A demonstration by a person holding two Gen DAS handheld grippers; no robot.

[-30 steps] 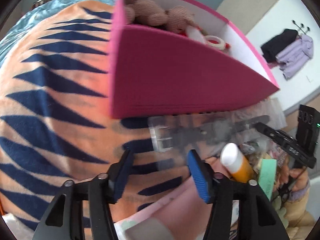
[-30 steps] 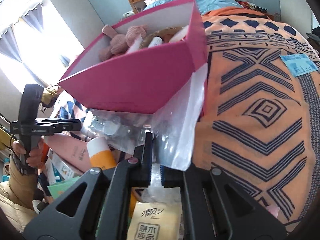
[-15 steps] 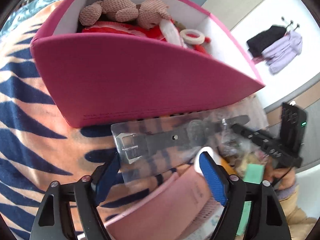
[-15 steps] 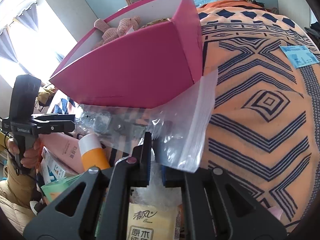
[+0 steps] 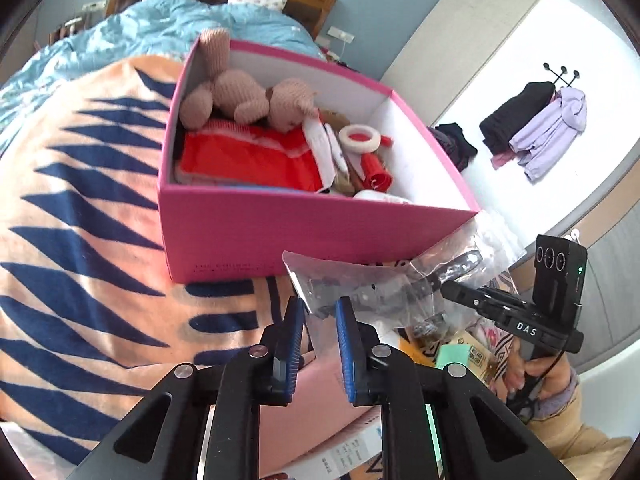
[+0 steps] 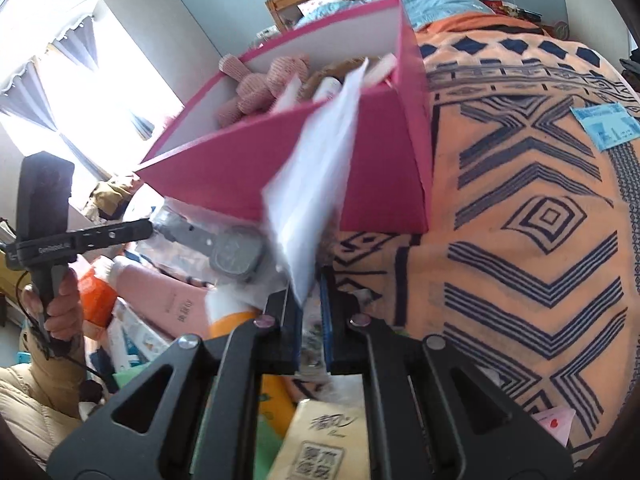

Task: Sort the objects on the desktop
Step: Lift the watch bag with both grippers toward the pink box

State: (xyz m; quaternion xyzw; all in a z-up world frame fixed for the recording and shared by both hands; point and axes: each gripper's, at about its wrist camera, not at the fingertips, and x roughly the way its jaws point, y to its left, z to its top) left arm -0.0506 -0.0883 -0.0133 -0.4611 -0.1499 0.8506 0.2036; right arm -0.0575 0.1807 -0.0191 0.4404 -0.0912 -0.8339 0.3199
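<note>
A clear plastic bag (image 5: 372, 284) with a grey watch (image 6: 236, 254) inside hangs in front of the pink box (image 5: 280, 224). My left gripper (image 5: 318, 316) has closed on one end of the bag, its blue pads (image 5: 346, 344) pinching the plastic. My right gripper (image 6: 310, 300) is shut on the other end of the bag (image 6: 320, 188), which stands up blurred before the box (image 6: 384, 184). The box holds a knitted teddy bear (image 5: 244, 96), red cloth (image 5: 248, 160) and a tape roll (image 5: 360, 138).
The box sits on an orange and navy patterned blanket (image 6: 540, 220). Below the bag lies a heap of items: a pink tube (image 6: 168, 300), an orange-capped bottle (image 6: 228, 316), a tissue pack (image 6: 324, 440). A blue card (image 6: 608, 124) lies on the blanket far right.
My left gripper has closed its wide-open jaws onto the bag's end. Both grippers have lifted the bag higher, and its free end has swung up in front of the box.
</note>
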